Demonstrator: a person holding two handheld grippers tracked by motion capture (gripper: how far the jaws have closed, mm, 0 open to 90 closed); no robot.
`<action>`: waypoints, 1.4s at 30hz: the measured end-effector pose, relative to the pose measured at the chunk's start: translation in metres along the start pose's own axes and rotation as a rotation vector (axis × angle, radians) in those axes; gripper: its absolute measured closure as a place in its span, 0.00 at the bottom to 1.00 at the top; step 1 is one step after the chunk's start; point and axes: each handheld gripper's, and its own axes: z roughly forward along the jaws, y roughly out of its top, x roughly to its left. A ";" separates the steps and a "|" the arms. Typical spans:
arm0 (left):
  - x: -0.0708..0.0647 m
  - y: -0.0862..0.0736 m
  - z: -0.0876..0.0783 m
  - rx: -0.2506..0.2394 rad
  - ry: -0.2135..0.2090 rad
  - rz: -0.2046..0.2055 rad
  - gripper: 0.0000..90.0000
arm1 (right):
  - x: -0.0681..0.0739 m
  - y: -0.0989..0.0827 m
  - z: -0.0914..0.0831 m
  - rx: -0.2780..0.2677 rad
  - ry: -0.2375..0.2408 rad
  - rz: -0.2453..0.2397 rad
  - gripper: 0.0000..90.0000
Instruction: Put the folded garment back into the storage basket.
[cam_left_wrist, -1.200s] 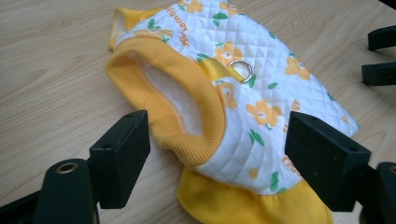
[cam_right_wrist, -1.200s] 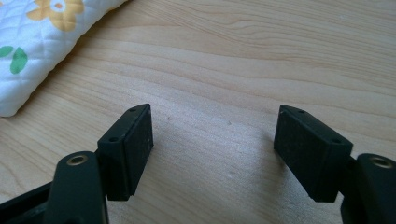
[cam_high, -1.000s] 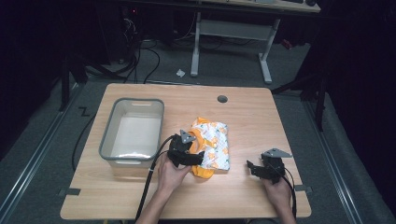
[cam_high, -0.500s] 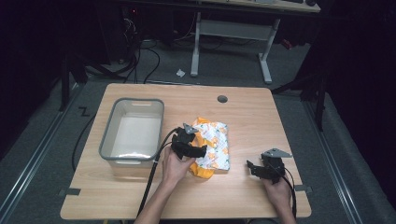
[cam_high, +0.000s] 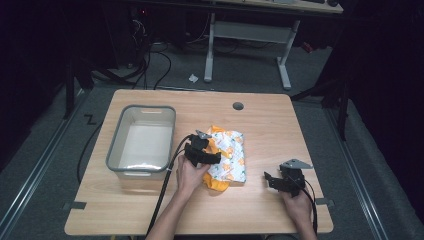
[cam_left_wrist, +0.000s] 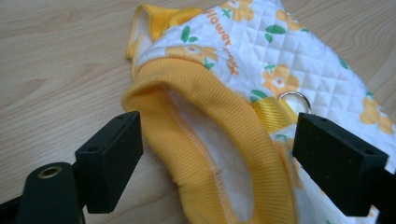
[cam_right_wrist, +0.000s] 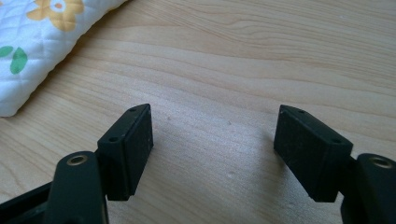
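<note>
- Wooden desk (cam_high: 150, 210) in a dark room carries a clear bin (cam_high: 142, 141) and a quilted flowered garment (cam_high: 227, 157) beside it.
- Left claw (cam_left_wrist: 217, 154) is spread wide, its jaws having just been opening, straddling the garment's yellow ribbed cuff (cam_left_wrist: 205, 140) without pinching.
- Right claw (cam_right_wrist: 212, 144) rests spread over bare wood.
- Likely step: grasping the cuff; next the jaws should close squarely on it.

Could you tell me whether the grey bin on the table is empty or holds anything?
Empty: the grey bin shows a bare pale floor.
</note>
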 end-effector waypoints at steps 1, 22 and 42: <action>0.000 -0.001 0.002 0.009 0.020 0.014 0.19 | 0.000 0.000 0.000 0.000 0.000 -0.001 0.32; -0.005 -0.007 0.018 0.072 0.027 0.040 0.36 | 0.000 0.000 0.000 0.000 -0.001 0.000 0.32; -0.011 -0.007 0.016 0.058 -0.034 0.070 0.75 | 0.000 0.000 0.000 0.000 0.000 -0.001 0.32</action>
